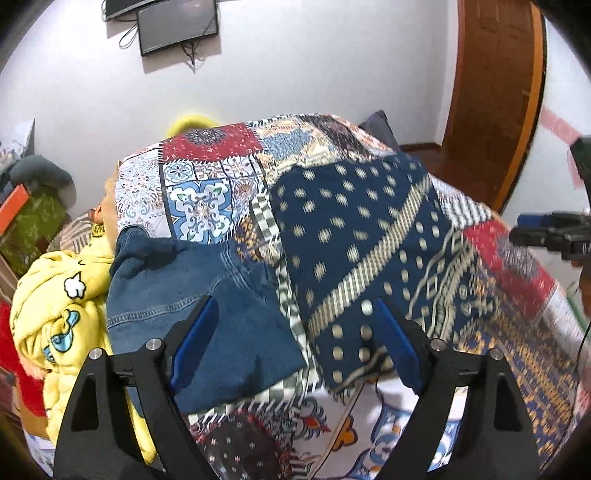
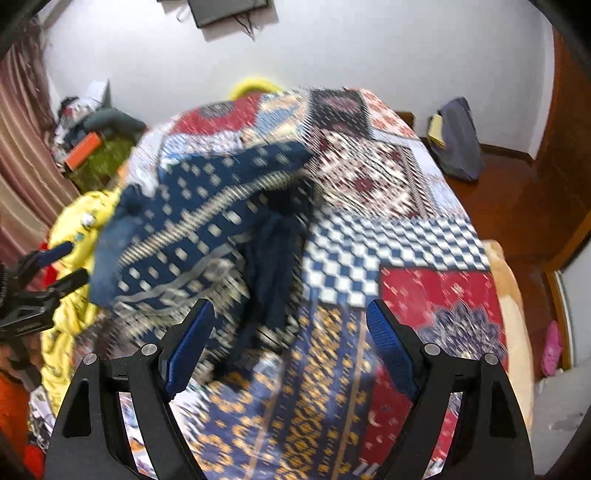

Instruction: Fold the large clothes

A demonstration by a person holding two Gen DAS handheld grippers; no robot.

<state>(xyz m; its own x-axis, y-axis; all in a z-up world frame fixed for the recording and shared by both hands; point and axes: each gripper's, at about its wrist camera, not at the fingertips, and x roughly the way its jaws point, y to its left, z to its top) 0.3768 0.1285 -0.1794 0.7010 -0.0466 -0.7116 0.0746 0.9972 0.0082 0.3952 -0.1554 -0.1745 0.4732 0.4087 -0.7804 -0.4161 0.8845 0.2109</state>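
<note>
A navy garment with cream dots and stripes (image 1: 369, 240) lies partly folded on the patchwork bedspread (image 1: 207, 199). A blue denim piece (image 1: 177, 295) lies flat next to it on the left. My left gripper (image 1: 295, 325) hangs above both with its jaws wide open, and its blue pads (image 1: 195, 332) press on nothing. In the blurred right wrist view the navy garment (image 2: 192, 221) is bunched at the left. My right gripper (image 2: 290, 317) stands open over the bedspread (image 2: 424, 288), just right of the garment, holding nothing. Each gripper shows at the edge of the other's view: the right gripper (image 1: 546, 236) and the left gripper (image 2: 44, 266).
A yellow cartoon-print fabric heap (image 1: 55, 295) is piled at the bed's left side, with boxes and clutter (image 2: 92, 147) behind it. A dark screen (image 1: 173, 26) hangs on the white wall. A wooden door (image 1: 495, 92) and a grey bag (image 2: 458, 140) on the floor are at the right.
</note>
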